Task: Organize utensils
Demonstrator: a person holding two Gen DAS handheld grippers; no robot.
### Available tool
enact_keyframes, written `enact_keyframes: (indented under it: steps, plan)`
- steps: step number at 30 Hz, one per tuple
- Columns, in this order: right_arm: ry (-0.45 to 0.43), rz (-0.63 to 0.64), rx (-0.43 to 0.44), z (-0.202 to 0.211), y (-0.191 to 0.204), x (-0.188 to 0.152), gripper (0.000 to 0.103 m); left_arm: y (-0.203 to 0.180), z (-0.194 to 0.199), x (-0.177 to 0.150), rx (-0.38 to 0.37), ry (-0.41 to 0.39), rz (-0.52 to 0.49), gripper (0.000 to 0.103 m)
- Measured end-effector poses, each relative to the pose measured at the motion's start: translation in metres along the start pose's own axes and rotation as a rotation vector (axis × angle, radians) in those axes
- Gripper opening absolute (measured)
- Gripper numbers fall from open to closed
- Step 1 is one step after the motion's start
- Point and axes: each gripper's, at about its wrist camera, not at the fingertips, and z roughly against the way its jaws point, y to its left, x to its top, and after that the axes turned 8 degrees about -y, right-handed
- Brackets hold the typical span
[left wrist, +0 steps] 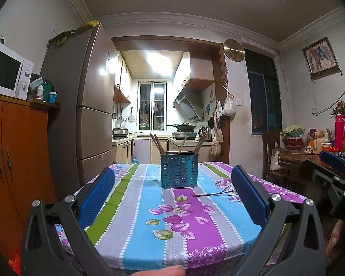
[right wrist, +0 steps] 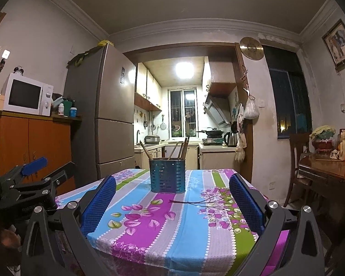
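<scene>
**Both tools open, holder at far centre of bench**

Your left tool (left wrist: 172, 197) is spread wide, blue pads (left wrist: 96, 197) far apart, nothing between them. Your right tool (right wrist: 172, 200) is the same: wide open, empty. Both hover over the near edge of the bench (left wrist: 135, 241), which is covered with a striped floral cloth. The blue slotted utensil holder (left wrist: 179, 170) stands upright near the far middle of the bench, well apart from both tools. Brown chopsticks (left wrist: 157, 143) stick out of it, leaning left and right. One dark chopstick (left wrist: 209, 194) lies flat on the cloth, just near-right of the holder. Your thumb tip (left wrist: 163, 271) shows at the bottom edge of the left view.
</scene>
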Motion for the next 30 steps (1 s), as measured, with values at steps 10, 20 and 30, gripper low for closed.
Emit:
enact_keyframes:
  steps: [10,20,30]
  plan:
    - [-0.009,-0.004,-0.001,-0.002,0.000,-0.002,0.098,0.002,-0.007,-0.003,0.016,0.003,-0.003,0.098]
    - [0.003,-0.001,0.002,-0.005,-0.001,-0.004,0.098,0.001,-0.005,-0.005,-0.002,-0.021,-0.019,0.098]
    - [0.031,0.006,-0.003,-0.015,-0.002,-0.007,0.098,0.008,-0.033,-0.020,0.024,0.106,-0.006,0.098]
